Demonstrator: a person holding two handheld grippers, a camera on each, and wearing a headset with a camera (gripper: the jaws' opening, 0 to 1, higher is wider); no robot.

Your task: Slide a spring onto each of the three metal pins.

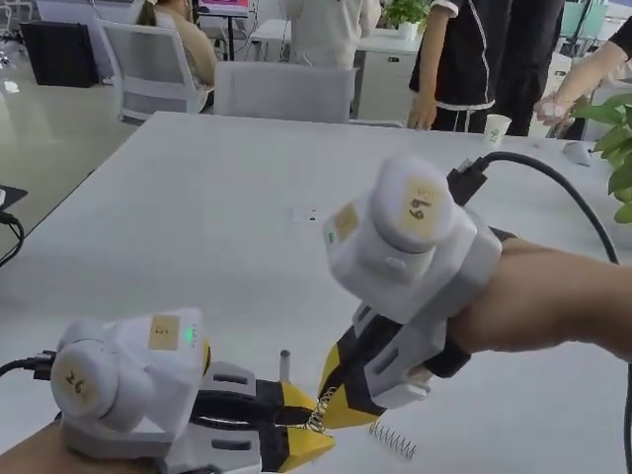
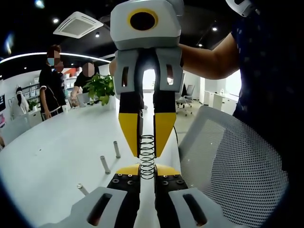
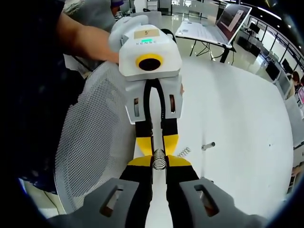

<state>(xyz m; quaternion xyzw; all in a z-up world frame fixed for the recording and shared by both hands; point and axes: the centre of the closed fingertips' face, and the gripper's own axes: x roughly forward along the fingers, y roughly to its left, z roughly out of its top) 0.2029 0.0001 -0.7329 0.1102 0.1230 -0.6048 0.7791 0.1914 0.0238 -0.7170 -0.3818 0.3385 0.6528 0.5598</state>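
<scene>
My left hand-held gripper (image 2: 147, 171) pinches narrow on one end of the spring (image 2: 147, 154), near the three bare pins (image 2: 104, 164). My right hand-held gripper (image 2: 147, 138) clamps the other end. Both seem to grip, though it's hard to tell. If I tug unevenly, it stretches or pings off the desk (image 2: 57, 156). The spare spring (image 1: 392, 440) lies to the right.

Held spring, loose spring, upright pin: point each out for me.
held spring (image 2: 147, 156), left gripper view, on its middle coils
loose spring (image 1: 392, 440), head view, middle of its length
upright pin (image 1: 284, 365), head view, mid-shaft
</scene>
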